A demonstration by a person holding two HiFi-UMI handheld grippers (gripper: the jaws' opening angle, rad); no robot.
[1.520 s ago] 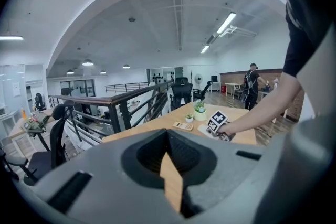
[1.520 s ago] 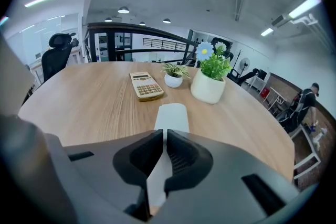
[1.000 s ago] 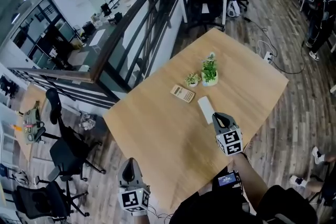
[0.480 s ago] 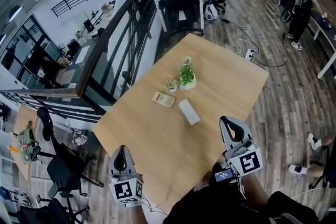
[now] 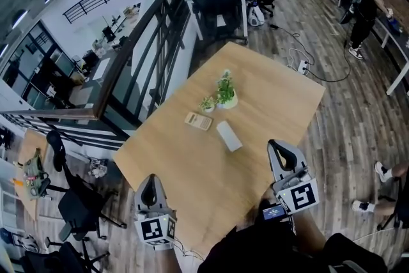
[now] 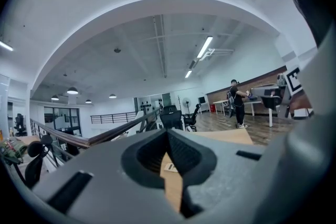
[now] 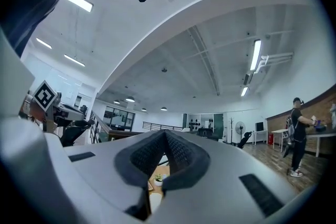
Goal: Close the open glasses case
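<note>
Beside the potted plant, the glasses case looks closed; hold your left tongs and right tongs, pinched empty, clear.

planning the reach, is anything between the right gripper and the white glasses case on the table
Nothing visible. Bare tabletop lies between the right gripper, whose jaws have just closed empty, and the glasses case. The potted plants and the tan flat item sit beyond the case.
</note>
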